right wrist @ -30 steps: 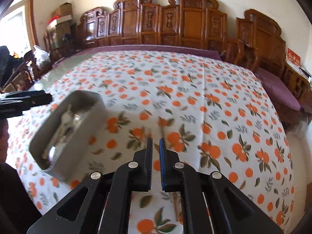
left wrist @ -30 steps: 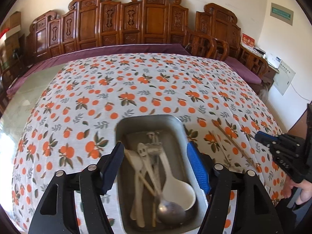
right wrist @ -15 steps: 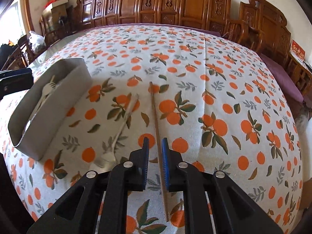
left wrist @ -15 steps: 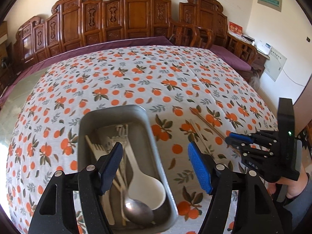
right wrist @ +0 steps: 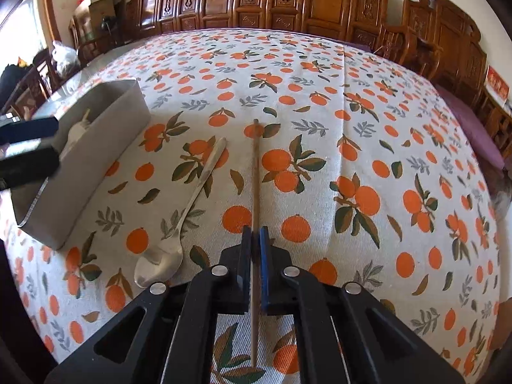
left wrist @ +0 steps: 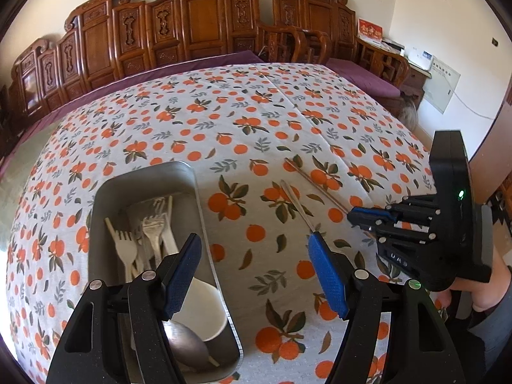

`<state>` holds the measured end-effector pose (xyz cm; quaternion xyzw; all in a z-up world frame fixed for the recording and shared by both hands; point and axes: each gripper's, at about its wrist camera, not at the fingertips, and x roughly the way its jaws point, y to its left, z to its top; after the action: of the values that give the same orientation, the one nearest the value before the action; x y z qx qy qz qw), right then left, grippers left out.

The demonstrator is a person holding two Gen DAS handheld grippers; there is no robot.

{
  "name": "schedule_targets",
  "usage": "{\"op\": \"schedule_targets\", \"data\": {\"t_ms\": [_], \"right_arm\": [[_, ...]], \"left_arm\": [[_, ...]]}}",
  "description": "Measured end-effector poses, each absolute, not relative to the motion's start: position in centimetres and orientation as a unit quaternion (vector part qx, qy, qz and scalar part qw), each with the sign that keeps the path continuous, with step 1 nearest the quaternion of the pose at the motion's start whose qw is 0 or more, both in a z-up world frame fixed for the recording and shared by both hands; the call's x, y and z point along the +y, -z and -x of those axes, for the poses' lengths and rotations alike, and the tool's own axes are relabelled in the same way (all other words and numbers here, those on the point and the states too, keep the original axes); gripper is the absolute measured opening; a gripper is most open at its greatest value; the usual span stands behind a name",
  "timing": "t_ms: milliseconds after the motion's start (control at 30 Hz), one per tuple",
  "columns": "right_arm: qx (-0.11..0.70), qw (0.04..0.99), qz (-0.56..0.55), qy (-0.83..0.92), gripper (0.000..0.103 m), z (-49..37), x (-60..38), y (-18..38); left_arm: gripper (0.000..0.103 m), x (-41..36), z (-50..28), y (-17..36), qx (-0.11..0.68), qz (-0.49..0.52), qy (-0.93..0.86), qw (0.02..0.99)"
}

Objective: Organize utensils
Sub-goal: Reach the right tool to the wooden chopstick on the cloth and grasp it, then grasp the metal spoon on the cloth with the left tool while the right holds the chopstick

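Observation:
A grey metal tray [left wrist: 192, 185] holds forks, a white ladle and a metal spoon; it also shows in the right wrist view [right wrist: 96, 147] at the left. A metal spoon [right wrist: 185, 211] and a wooden chopstick [right wrist: 255, 176] lie side by side on the orange-print tablecloth. My right gripper [right wrist: 255, 240] is shut on the chopstick, which runs between its pads and still lies along the cloth. My left gripper [left wrist: 256, 268] is open and empty, over the tray's right rim. In the left wrist view the right gripper [left wrist: 355, 216] sits at the chopstick's [left wrist: 313, 179] near end.
The large table carries an orange-print cloth [left wrist: 256, 112]. Carved wooden chairs [left wrist: 198, 22] line the far side and the right. Boxes and bags [right wrist: 64, 54] stand at the far left in the right wrist view.
My right gripper has come down along the chopstick and closed on it. My left gripper has shifted right, so the tray now lies at its left.

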<state>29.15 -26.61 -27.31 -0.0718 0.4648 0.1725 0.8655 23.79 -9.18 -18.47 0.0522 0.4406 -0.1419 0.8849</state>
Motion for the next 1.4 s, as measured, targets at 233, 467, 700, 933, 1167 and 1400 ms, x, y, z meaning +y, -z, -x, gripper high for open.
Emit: {"op": "schedule_targets", "data": {"t_ms": [233, 467, 700, 933, 1167, 1400], "right_arm": [[0.448, 0.881, 0.026, -0.148, 0.006, -29.5, -29.3, 26.0], [0.433, 0.890, 0.002, -0.142, 0.006, -30.0, -30.5, 25.2], [0.423, 0.895, -0.016, -0.137, 0.006, -29.8, -31.5, 24.6], [0.419, 0.897, -0.026, -0.137, 0.006, -29.8, -32.0, 24.3], [0.420, 0.896, -0.027, -0.140, 0.006, -29.7, -31.9, 24.3], [0.421, 0.896, -0.025, -0.140, 0.006, -29.7, -31.8, 24.3]], "left_arm": [[0.066, -11.4, -23.5, 19.3, 0.444, -0.060, 0.155, 0.880], [0.066, -13.6, -22.8, 20.4, 0.444, -0.071, 0.166, 0.878], [0.053, -15.9, -22.1, 21.8, 0.452, -0.078, 0.192, 0.868], [0.034, -17.7, -21.9, 22.9, 0.456, -0.092, 0.209, 0.860], [0.024, -18.1, -22.4, 24.2, 0.467, -0.107, 0.211, 0.852], [0.024, -18.0, -22.5, 25.0, 0.473, -0.123, 0.204, 0.848]]}}
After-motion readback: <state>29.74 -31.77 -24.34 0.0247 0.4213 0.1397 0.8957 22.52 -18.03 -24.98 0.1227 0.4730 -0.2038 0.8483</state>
